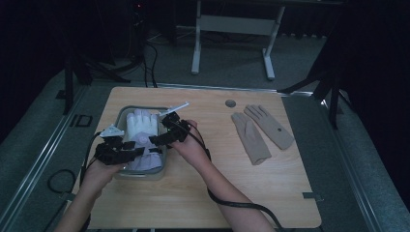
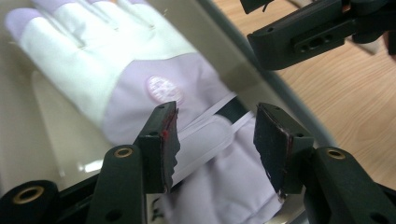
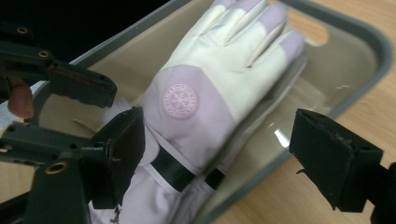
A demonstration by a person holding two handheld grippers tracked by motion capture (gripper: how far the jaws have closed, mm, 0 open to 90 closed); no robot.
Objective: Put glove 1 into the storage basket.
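White-and-lilac glove (image 1: 141,137) lies in the grey tray (image 1: 124,112); two beige gloves (image 1: 261,132) remain right of it. Left gripper (image 1: 138,151) and right gripper (image 1: 153,140) hang released above its cuff.

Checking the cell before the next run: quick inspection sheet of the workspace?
Surface: wooden table, grey round insert near the far edge.
Job's things: white and lilac glove lying in the grey-rimmed tray.
Clutter: two beige gloves at right, overlapping.
Grippers: left gripper open over the glove's cuff; right gripper open above the cuff, nothing held.
Cables: black cable trailing along the right forearm.
Surroundings: grey floor, white stand legs behind.
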